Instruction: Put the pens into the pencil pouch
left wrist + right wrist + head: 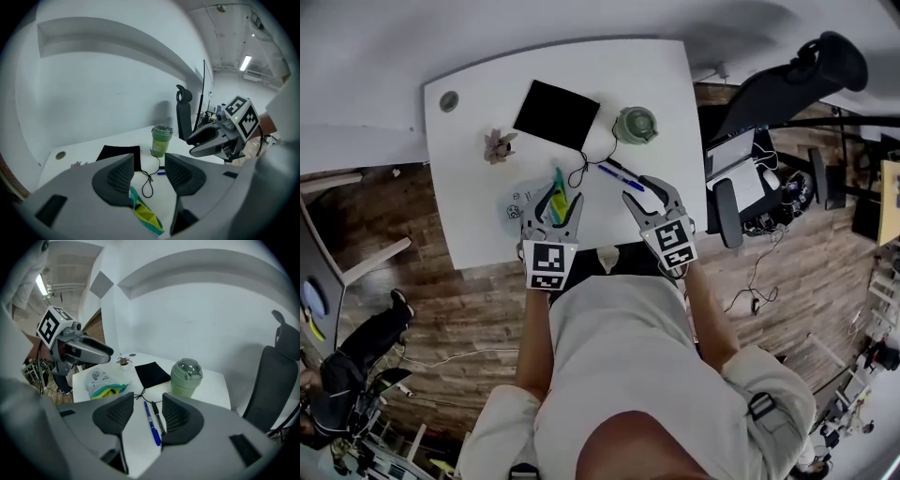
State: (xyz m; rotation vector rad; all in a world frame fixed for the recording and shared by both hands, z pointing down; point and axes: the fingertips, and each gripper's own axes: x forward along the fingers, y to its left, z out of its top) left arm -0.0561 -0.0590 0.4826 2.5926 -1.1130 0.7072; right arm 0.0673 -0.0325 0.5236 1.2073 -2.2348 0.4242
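currently left claw (553,204), right claw (652,194) spread, empty; slim blue pen (151,420), clear pouch (99,378).

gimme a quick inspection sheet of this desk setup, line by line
surface: white table, round hole near its far left corner
job's things: clear pencil pouch near the front edge, under the left tool; blue pen and black pen side by side on the table, outside the pouch
clutter: lidded green cup, black mat, small plant
grippers: left tool jaws apart over the pouch, gripping nothing; right tool jaws apart, pens ahead, untouched
cables: thin black cord looped between cup and pouch; wires on the floor
surroundings: wood floor, black office chair
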